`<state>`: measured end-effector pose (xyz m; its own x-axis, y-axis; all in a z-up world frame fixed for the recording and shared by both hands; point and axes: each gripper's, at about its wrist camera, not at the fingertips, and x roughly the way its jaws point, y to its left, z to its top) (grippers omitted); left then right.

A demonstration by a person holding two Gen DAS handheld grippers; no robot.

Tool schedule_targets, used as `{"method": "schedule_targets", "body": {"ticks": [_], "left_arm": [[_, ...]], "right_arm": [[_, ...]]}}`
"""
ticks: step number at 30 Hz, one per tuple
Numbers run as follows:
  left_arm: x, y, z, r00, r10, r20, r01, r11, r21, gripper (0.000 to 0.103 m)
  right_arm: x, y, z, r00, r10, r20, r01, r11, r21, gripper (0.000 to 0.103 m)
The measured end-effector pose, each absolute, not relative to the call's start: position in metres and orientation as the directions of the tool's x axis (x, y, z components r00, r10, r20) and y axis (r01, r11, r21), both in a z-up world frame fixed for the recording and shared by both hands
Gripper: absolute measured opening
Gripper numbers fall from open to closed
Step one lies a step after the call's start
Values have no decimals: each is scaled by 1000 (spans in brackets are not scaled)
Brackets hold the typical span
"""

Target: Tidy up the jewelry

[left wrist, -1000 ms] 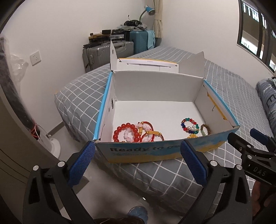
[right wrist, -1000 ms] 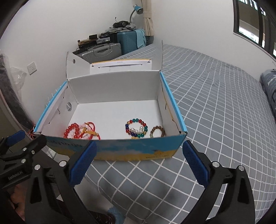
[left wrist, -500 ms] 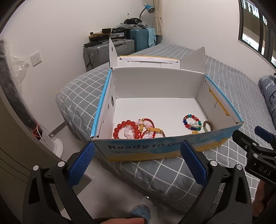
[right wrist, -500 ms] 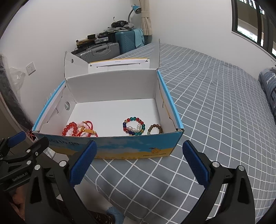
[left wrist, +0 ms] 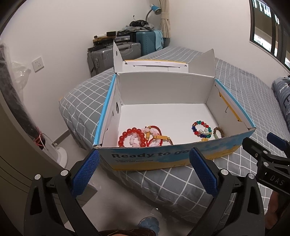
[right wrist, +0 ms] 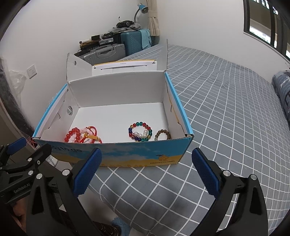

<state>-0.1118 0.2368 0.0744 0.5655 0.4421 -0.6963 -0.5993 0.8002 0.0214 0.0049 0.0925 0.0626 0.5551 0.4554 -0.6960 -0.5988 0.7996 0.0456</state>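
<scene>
An open blue and yellow cardboard box (left wrist: pixel 163 158) (right wrist: pixel 141 154) sits on the corner of a grey checked bed. Inside lie a red bead bracelet (left wrist: pixel 132 138) (right wrist: pixel 73 135), a red cord bracelet with gold beads (left wrist: pixel 159 137) (right wrist: pixel 91 136), a multicoloured bead bracelet (left wrist: pixel 201 128) (right wrist: pixel 139 131) and a small brown bead bracelet (left wrist: pixel 218 132) (right wrist: pixel 162 134). My left gripper (left wrist: pixel 143 172) is open and empty, just in front of the box. My right gripper (right wrist: pixel 145 172) is open and empty, over the bed in front of the box. Each gripper shows at the edge of the other's view.
The box lid (left wrist: pixel 155 63) stands open behind. Suitcases (left wrist: pixel 116 52) piled with clutter stand against the far wall, with a blue desk lamp (left wrist: pixel 154 10). A white fan base (left wrist: pixel 58 154) stands on the floor to the left. A pillow (right wrist: pixel 282 90) lies at the right.
Both grippers have risen and tipped down a little, so more of the box's inside and the bracelets shows. Both stay open and empty.
</scene>
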Motion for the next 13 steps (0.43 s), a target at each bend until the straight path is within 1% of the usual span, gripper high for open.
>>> {"method": "schedule_targets", "body": {"ticks": [13], "left_arm": [[-111, 239, 73, 566, 433, -702, -599, 801, 11, 97]], "right_arm": [[5, 92, 62, 554, 456, -696, -599, 799, 46, 95]]}}
